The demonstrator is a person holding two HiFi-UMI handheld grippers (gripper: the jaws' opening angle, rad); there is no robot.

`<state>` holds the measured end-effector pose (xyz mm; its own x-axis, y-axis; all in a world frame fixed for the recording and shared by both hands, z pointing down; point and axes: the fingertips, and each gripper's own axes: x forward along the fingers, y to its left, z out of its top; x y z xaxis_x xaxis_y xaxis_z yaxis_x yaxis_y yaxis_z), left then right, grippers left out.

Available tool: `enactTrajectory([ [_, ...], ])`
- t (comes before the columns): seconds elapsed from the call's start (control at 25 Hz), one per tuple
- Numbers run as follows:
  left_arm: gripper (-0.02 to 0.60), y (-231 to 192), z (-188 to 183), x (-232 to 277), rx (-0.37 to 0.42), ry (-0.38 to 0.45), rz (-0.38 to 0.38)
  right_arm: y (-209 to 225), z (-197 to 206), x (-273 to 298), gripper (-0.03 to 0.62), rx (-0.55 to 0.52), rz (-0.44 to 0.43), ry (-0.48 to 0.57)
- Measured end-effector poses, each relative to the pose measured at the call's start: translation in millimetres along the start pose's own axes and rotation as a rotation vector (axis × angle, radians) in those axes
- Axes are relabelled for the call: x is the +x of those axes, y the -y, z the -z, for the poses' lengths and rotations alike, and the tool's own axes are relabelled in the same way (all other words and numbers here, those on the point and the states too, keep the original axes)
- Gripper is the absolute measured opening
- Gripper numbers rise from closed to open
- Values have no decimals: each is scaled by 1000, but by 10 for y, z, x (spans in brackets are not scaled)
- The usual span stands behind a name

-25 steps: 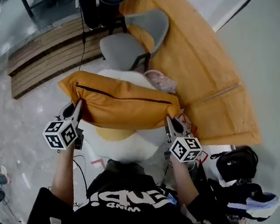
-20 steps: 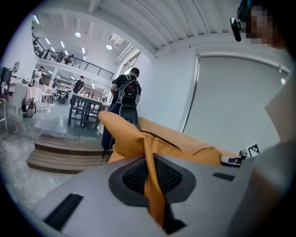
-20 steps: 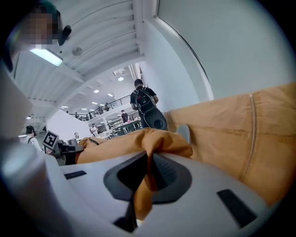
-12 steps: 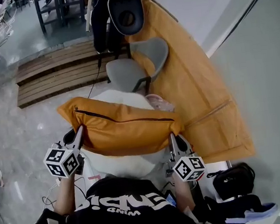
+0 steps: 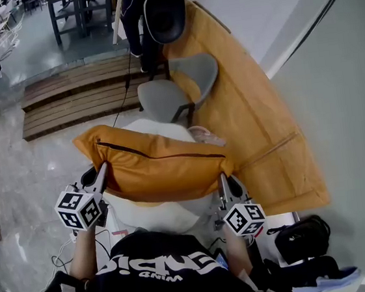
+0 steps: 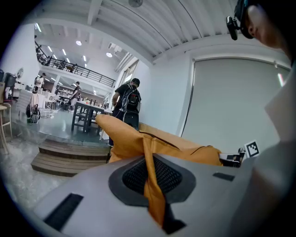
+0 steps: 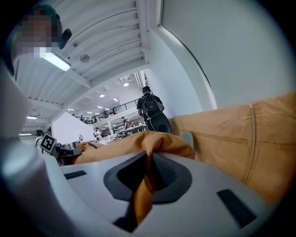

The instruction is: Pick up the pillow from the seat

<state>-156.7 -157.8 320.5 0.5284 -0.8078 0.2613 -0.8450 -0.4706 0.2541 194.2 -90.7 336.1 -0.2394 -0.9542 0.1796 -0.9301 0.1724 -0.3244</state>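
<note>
Two grippers hold one orange pillow (image 5: 162, 164) by its opposite ends, across the middle of the head view. The left gripper (image 5: 102, 175) sits at the pillow's left end, with its marker cube (image 5: 80, 209) toward the lower left. In the left gripper view its jaws are closed on a thin fold of the orange cover, which runs down between the dark pads (image 6: 134, 178). The right gripper (image 5: 222, 182) sits at the pillow's right end, its marker cube (image 5: 244, 219) just below it. In the right gripper view those jaws likewise pinch a bunched fold of the same cover.

A dark zipper (image 5: 151, 155) runs along the pillow's upper face, from the left corner toward the right. The pillow stretches between the two grippers over a round white seat (image 5: 154, 212), which shows above and below it. From above I cannot tell whether the two touch.

Something pink (image 5: 204, 134) lies at the seat's upper right edge. Beyond it stands a grey chair (image 5: 176, 87), and a long orange-covered bench (image 5: 255, 121) runs down the right side. Wooden steps (image 5: 72, 96) cross the upper left, and a black bag (image 5: 303, 236) lies at the lower right. The person's black shirt (image 5: 154, 273) fills the bottom edge.
</note>
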Motion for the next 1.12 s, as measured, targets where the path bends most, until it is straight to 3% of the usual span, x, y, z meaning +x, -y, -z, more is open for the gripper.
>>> enactTrajectory([
  [1.12, 28, -59, 45, -41, -4, -18, -46, 16, 75, 168, 41, 10, -37, -43],
])
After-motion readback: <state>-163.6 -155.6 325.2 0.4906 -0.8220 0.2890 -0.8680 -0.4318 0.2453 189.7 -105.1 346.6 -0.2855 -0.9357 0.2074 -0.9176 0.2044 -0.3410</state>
